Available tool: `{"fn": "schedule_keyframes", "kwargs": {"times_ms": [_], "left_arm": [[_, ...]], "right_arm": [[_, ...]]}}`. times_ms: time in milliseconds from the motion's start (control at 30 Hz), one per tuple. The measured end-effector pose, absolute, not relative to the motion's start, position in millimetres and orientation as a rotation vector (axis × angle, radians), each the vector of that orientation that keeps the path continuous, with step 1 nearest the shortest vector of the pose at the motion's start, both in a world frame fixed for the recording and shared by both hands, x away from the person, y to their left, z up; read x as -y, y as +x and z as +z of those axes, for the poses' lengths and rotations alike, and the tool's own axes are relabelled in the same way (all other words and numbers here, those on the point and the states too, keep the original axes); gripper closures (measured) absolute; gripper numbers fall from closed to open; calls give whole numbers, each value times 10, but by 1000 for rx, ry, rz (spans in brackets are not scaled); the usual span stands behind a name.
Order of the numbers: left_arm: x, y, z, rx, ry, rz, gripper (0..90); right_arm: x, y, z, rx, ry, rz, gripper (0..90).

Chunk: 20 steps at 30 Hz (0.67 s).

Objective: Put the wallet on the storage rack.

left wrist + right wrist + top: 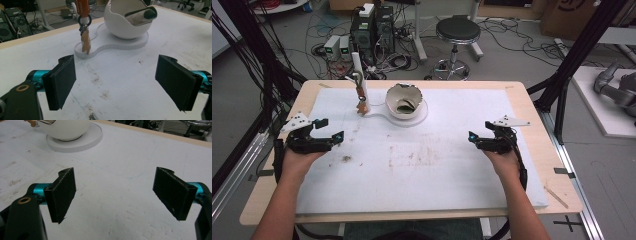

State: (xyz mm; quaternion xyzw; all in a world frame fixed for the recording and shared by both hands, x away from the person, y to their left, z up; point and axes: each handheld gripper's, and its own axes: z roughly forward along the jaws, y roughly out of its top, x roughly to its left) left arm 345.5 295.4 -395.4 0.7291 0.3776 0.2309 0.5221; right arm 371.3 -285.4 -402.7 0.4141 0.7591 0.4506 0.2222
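The left gripper (328,129) and right gripper (478,136) rested well apart on the stained white foam mat (422,170), jaws spread, empty. The left gripper view showed an orange lanyard (82,7) with a keychain figure (85,41) beside the white bowl (125,22); the high view showed a stool (457,31) and cables (399,60) beyond.

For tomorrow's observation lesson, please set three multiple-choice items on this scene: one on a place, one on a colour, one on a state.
1. Where does the white bowl stand?
A. on a white base at the far side of the mat
B. on the stool
C. at the near edge

2. What colour is the strap above the key ring?
A. blue
B. orange
C. green

3. How does the left claw stand?
A. shut on the bowl
B. shut empty
C. open, empty

Answers: A, the high view shows it there; B, the left gripper view shows it orange; C, bare mat shows between its pads.
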Motion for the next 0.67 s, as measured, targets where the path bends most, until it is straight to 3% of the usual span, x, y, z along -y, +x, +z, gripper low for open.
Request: {"fn": "schedule_keyframes", "kwargs": {"times_ms": [667], "left_arm": [[-2954,3458,-3957,-907,1748,546,169]], "right_arm": [[2869,3717,-4027,-2091,1148,1233,190]]}}
